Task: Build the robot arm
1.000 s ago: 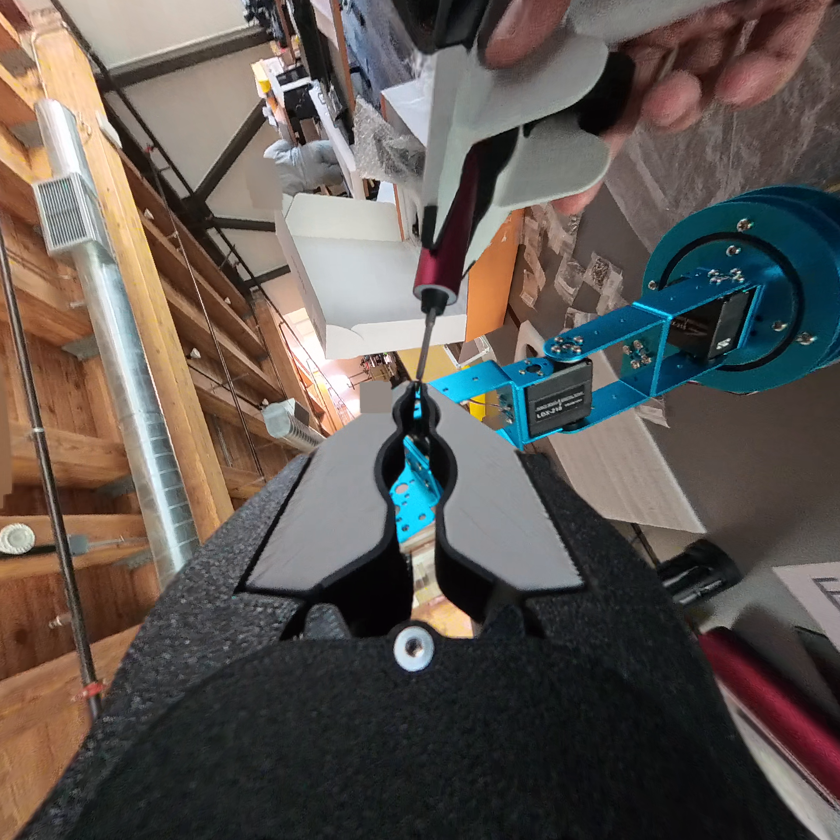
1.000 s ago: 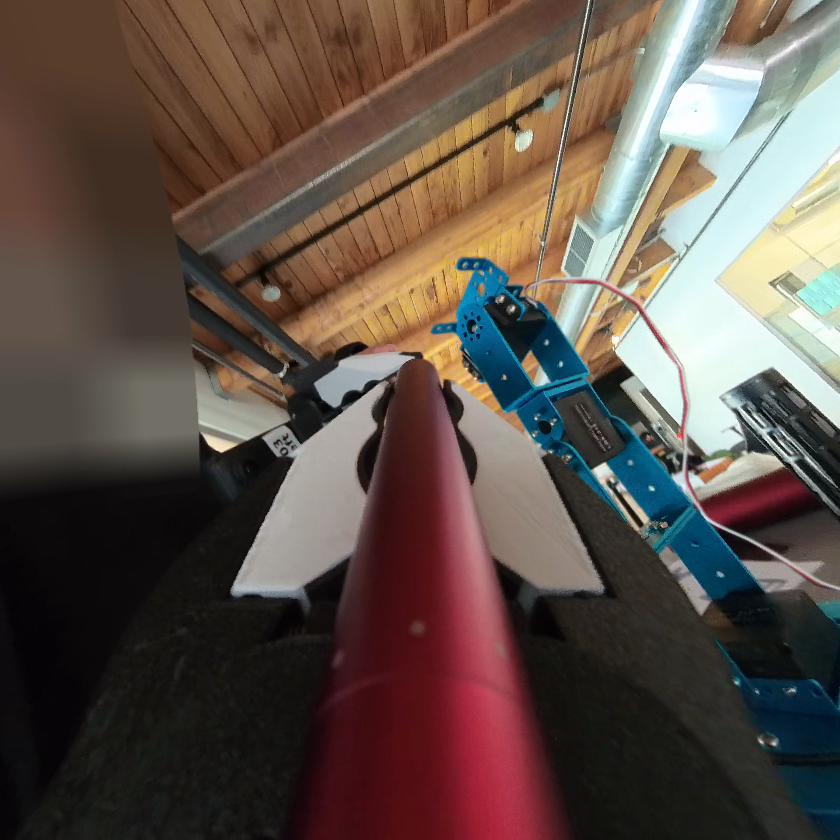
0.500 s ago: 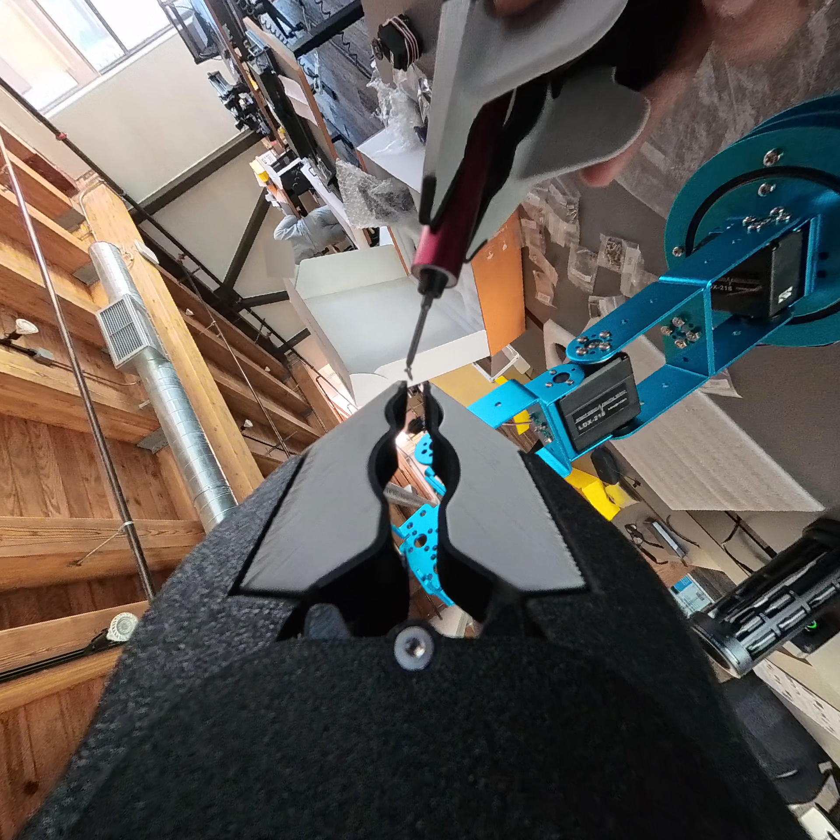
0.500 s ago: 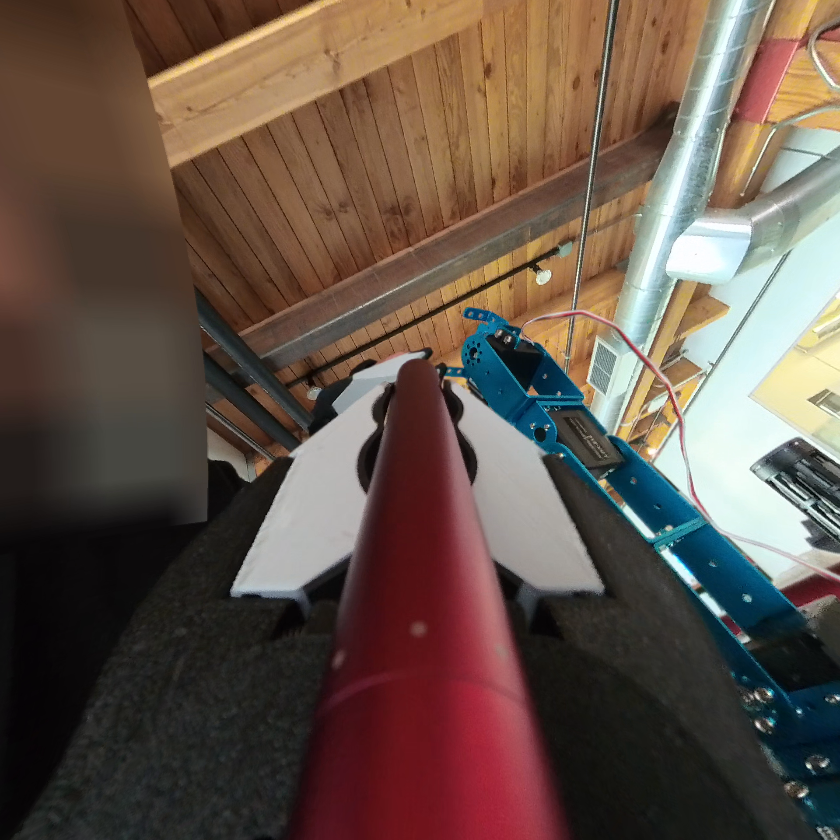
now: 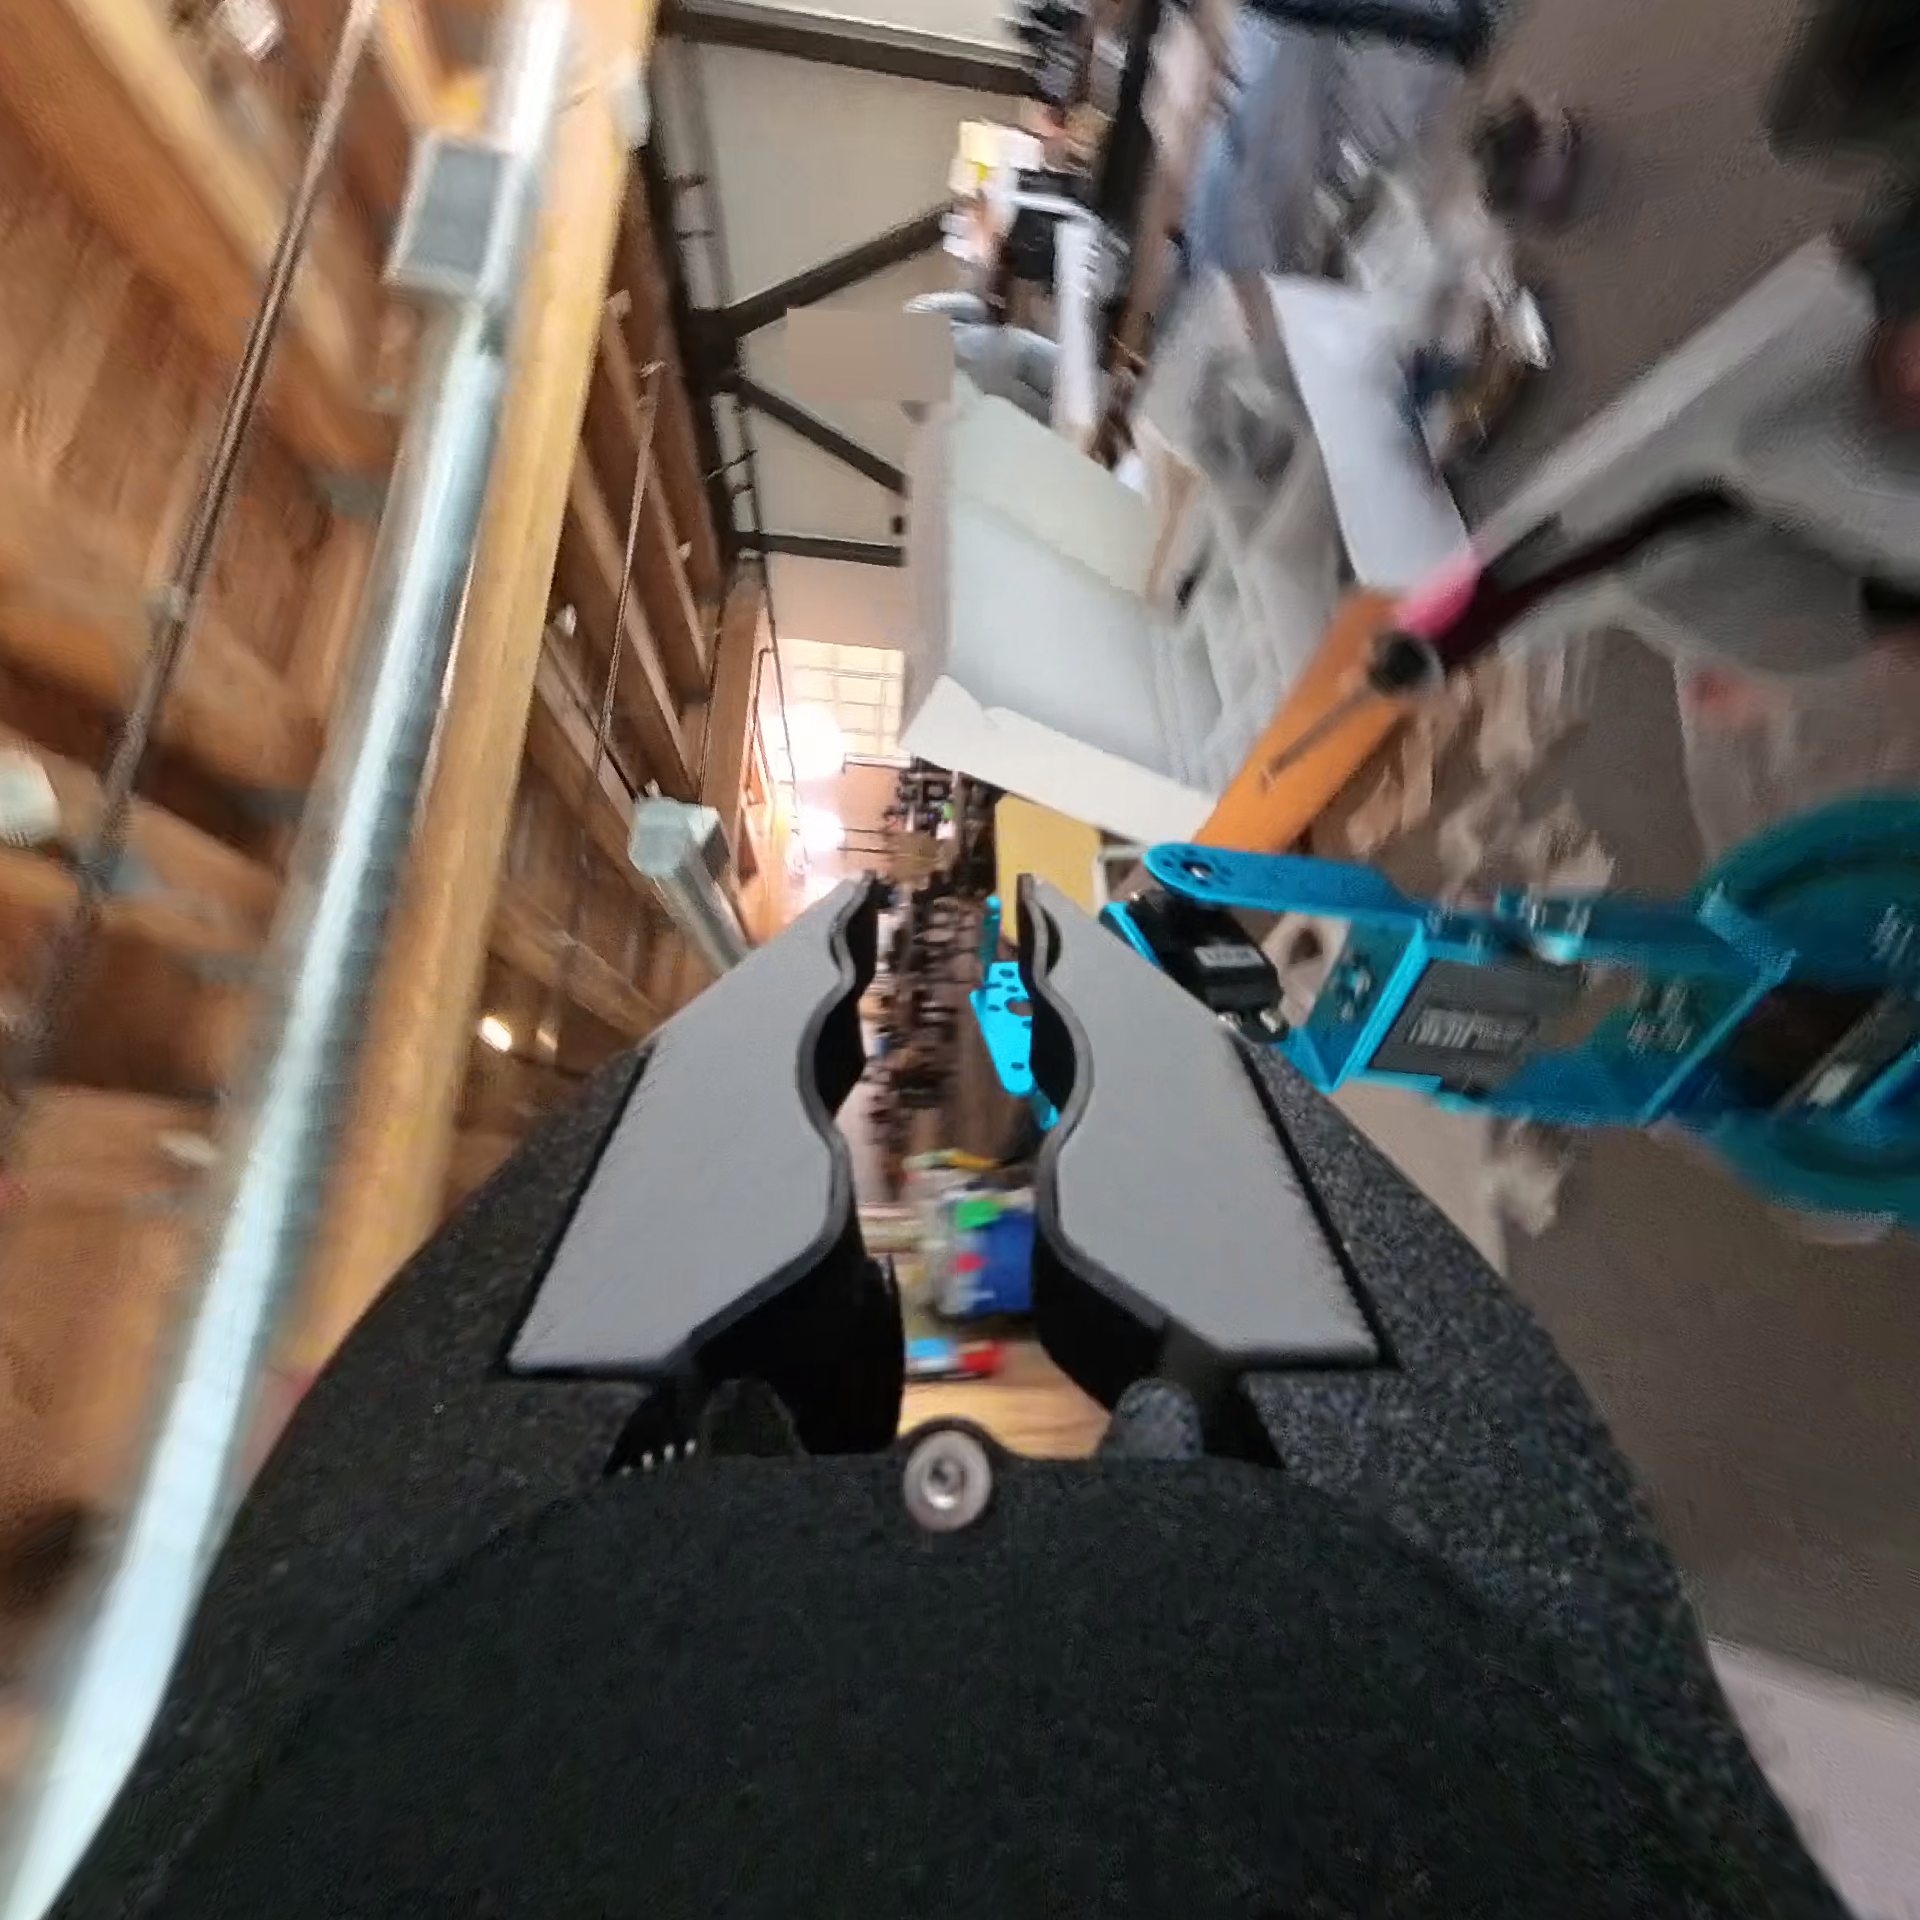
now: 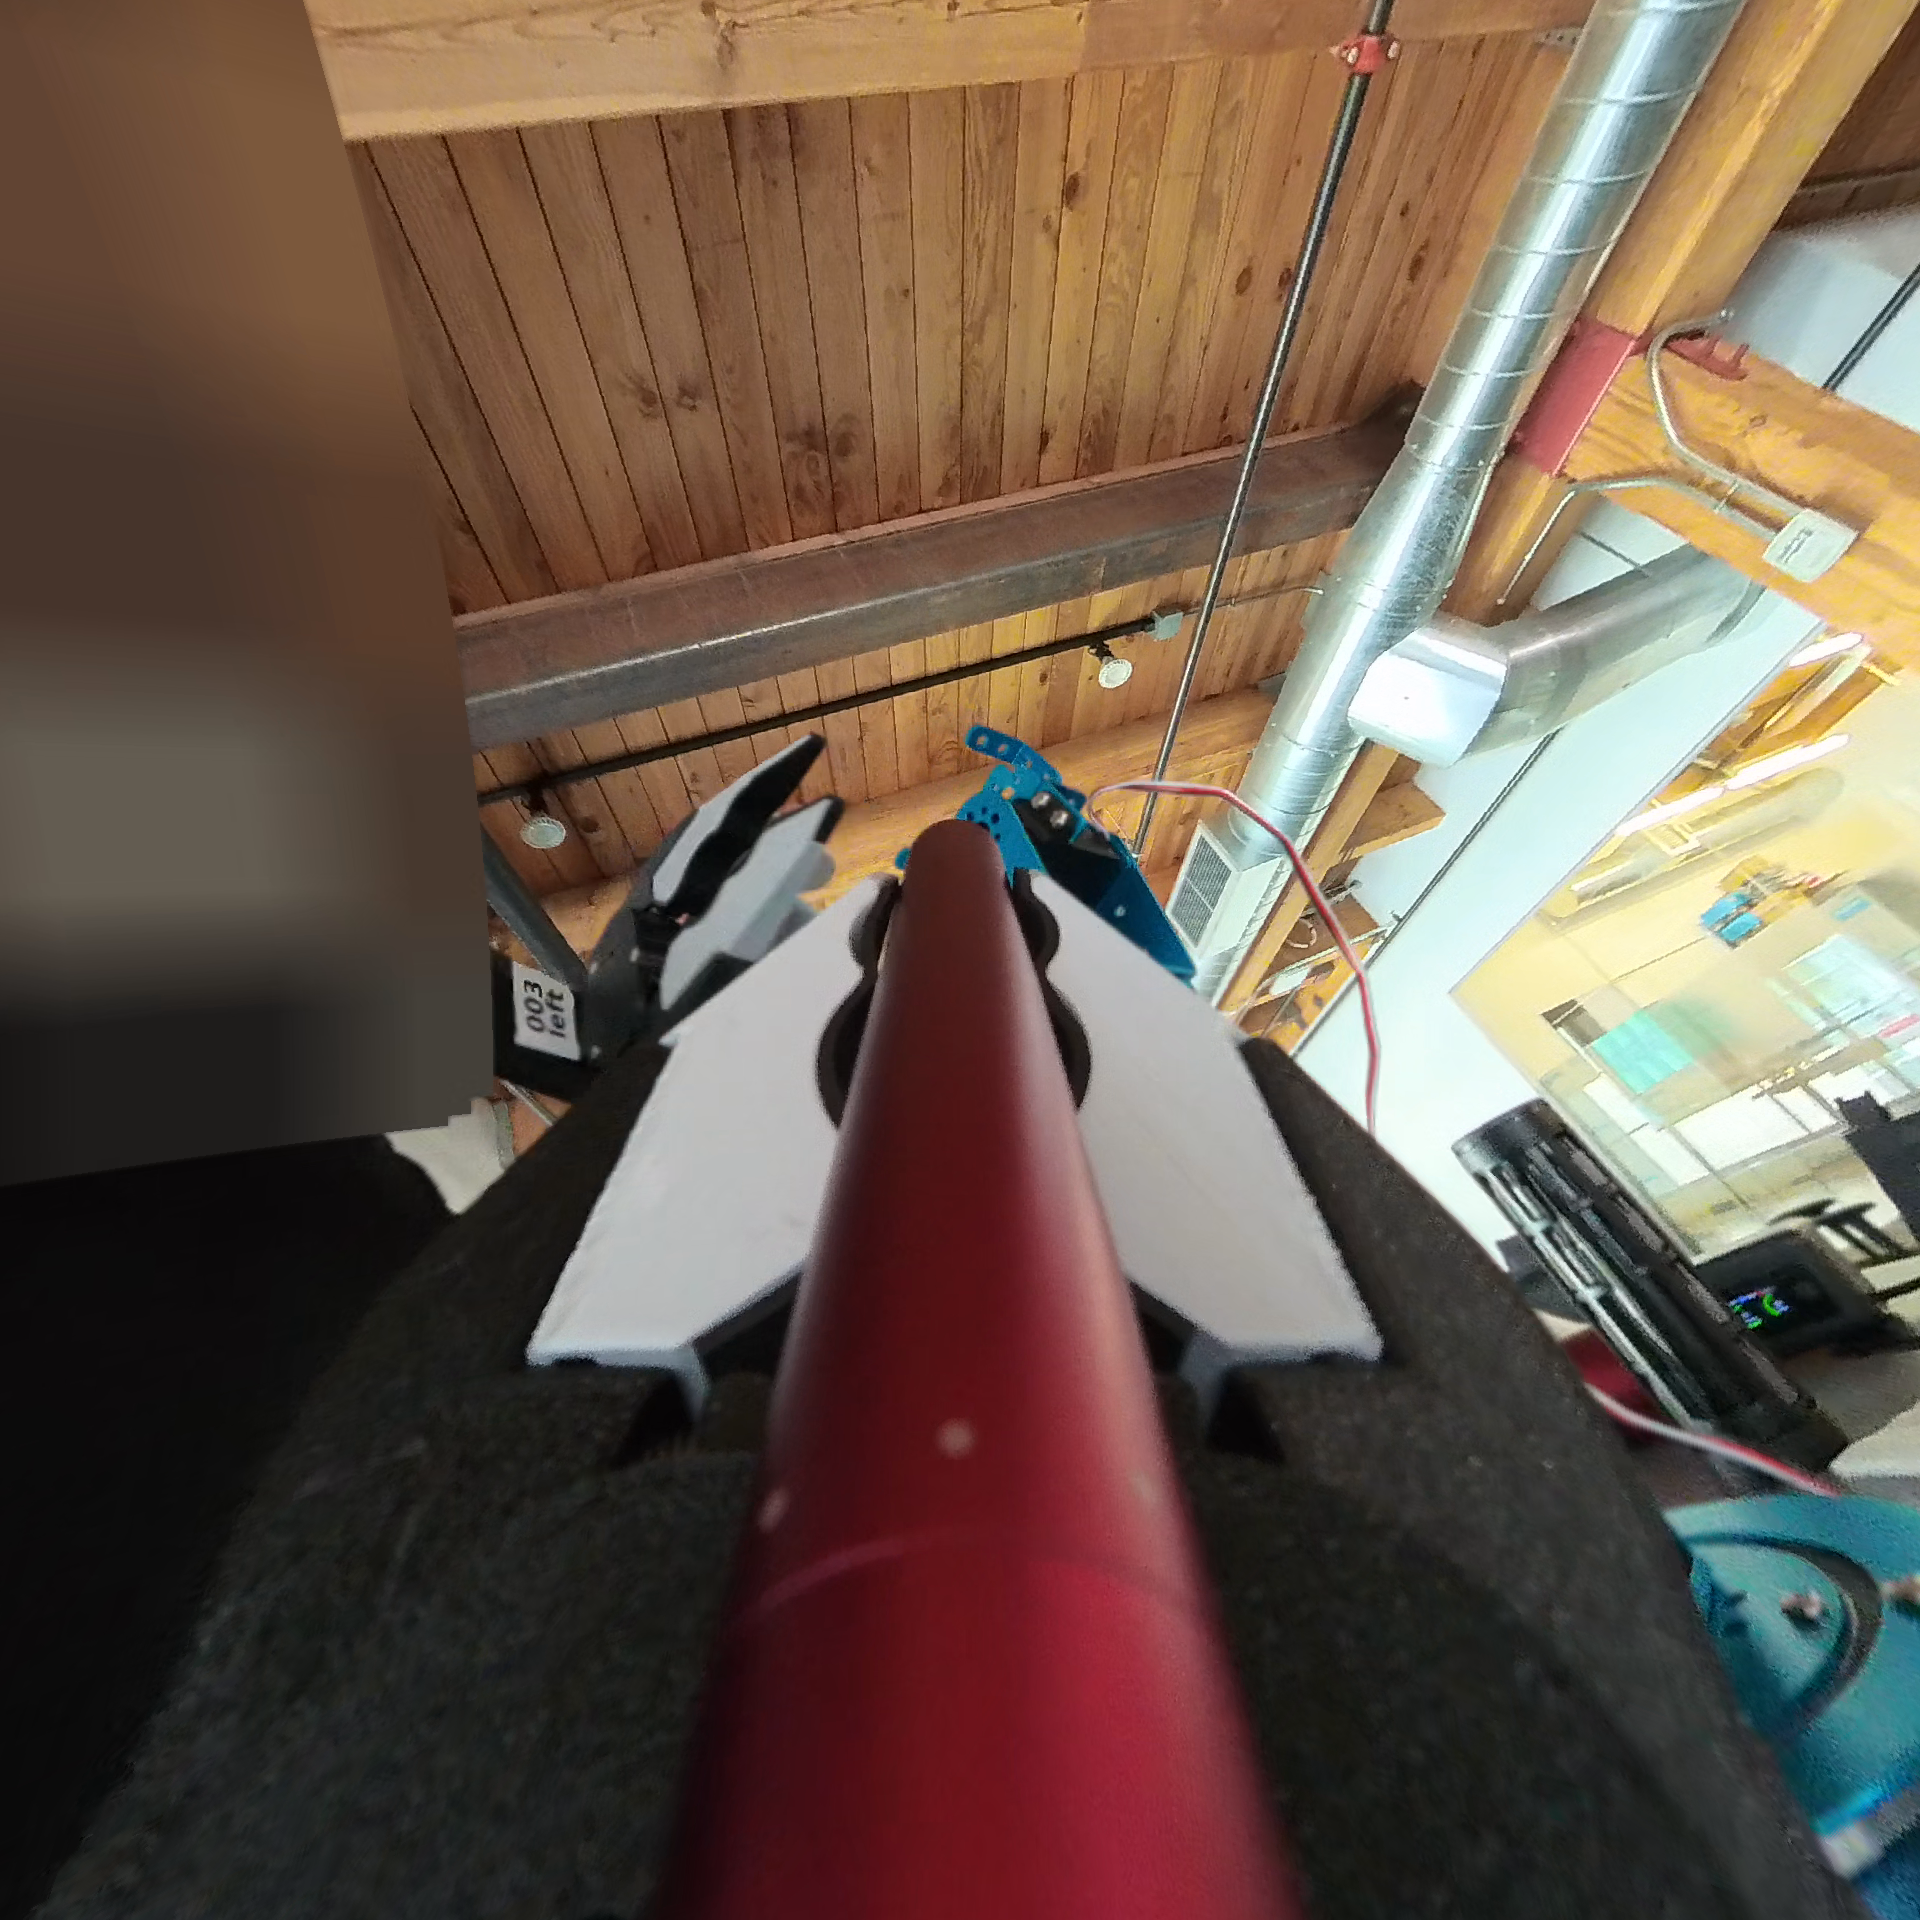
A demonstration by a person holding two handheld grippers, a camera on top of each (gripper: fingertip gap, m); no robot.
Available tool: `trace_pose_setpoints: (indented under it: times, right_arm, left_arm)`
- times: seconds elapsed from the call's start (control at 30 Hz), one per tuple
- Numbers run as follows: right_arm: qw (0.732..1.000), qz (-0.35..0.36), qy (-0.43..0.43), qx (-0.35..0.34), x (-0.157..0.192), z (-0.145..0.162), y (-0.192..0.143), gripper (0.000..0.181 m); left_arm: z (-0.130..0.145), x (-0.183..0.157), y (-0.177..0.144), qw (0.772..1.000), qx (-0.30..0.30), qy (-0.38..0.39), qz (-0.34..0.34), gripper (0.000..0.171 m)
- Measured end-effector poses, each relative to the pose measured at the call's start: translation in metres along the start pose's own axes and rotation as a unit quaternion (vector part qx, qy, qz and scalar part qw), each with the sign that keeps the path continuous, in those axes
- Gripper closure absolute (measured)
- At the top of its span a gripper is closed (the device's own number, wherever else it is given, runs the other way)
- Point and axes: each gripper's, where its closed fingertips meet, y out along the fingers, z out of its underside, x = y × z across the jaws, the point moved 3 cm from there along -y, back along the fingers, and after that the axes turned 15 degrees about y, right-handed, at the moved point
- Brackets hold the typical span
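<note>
**Left gripper empty and apart; right gripper clamped on a red screwdriver**

The left gripper (image 5: pixel 940 904) points out across the room, rolled so that the wooden ceiling runs down the left of its view and the grey tabletop (image 5: pixel 1621 1403) down the right. Its two black fingers (image 5: pixel 717 1122) stand apart with a clear gap between the tips, and nothing sits between them. Just right of the tips is the blue arm (image 5: pixel 1455 997), a small metal-bracket assembly with black servos, reaching in from a round blue base (image 5: pixel 1860 1132) at the right edge. The end bracket of the arm shows partly behind the right finger; whether they touch cannot be told. This view is smeared by motion.

The right gripper (image 6: pixel 961 883) is tilted upward toward the plank ceiling and a silver duct (image 6: pixel 1455 436). Its white fingers (image 6: pixel 717 1122) are closed on the red screwdriver (image 6: pixel 966 1299), whose barrel runs straight along the gripper's axis and past the tips. Beyond the tips stands the top of the blue arm (image 6: pixel 1101 883), with a red-and-white wire (image 6: pixel 1299 883) looping off it. The left gripper (image 6: pixel 748 831) shows just left of it.

In the left view, the right gripper (image 5: pixel 1704 457) sits upper right, well apart from the left one, the screwdriver (image 5: pixel 1455 613) poking from it with its thin bit angled down-left above the arm, not touching it.
</note>
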Motion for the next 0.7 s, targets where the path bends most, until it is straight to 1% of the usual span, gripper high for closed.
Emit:
trace_pose_setpoints:
  times: [0.03, 0.07, 0.1, 0.13, 0.2, 0.23, 0.27, 0.33, 0.37, 0.4, 0.43, 0.6, 0.7]
  right_arm:
    - [1.000, -0.003, -0.010, 0.001, 0.000, 0.000, 0.003, 0.159]
    - [1.000, -0.005, -0.023, -0.001, 0.001, 0.000, 0.005, 0.159]
    - [0.999, -0.005, -0.034, -0.003, 0.001, 0.000, 0.007, 0.159]
    - [0.999, -0.006, -0.043, -0.005, 0.001, 0.000, 0.009, 0.159]
    - [0.999, -0.007, -0.053, -0.003, 0.002, 0.001, 0.011, 0.159]
    - [0.998, -0.008, -0.055, -0.004, 0.002, 0.001, 0.012, 0.159]
    - [0.998, -0.008, -0.057, -0.006, 0.002, 0.001, 0.013, 0.159]
    - [0.998, -0.010, -0.060, -0.012, 0.002, -0.001, 0.014, 0.159]
    - [0.998, -0.008, -0.060, -0.013, 0.002, -0.002, 0.014, 0.159]
    - [0.998, -0.006, -0.063, -0.013, 0.002, -0.002, 0.014, 0.159]
    - [0.998, -0.005, -0.065, -0.013, 0.002, -0.003, 0.014, 0.159]
    - [0.998, 0.001, -0.058, -0.011, -0.004, -0.004, 0.017, 0.159]
    - [0.998, -0.005, -0.055, -0.010, -0.004, -0.003, 0.017, 0.159]
  left_arm:
    - [0.004, 0.005, -0.007, 0.997, -0.004, -0.081, -0.015, 0.143]
    - [0.009, 0.008, -0.014, 0.987, -0.009, -0.159, -0.026, 0.137]
    - [0.015, 0.008, -0.019, 0.971, -0.010, -0.236, -0.039, 0.133]
    - [0.021, 0.003, -0.021, 0.950, -0.011, -0.312, -0.032, 0.126]
    - [0.032, -0.020, -0.016, 0.899, 0.008, -0.439, 0.014, 0.099]
    - [0.035, -0.031, -0.013, 0.872, 0.013, -0.489, 0.029, 0.092]
    - [0.036, -0.041, -0.011, 0.848, 0.007, -0.528, 0.043, 0.091]
    - [0.039, -0.050, -0.007, 0.814, -0.003, -0.579, 0.043, 0.094]
    - [0.039, -0.052, -0.005, 0.803, -0.009, -0.594, 0.046, 0.095]
    - [0.040, -0.053, -0.003, 0.799, -0.010, -0.599, 0.044, 0.095]
    - [0.039, -0.054, -0.002, 0.801, -0.010, -0.597, 0.043, 0.096]
    - [0.034, -0.057, 0.000, 0.819, -0.001, -0.571, 0.052, 0.098]
    - [0.034, -0.058, 0.001, 0.825, 0.007, -0.563, 0.050, 0.098]
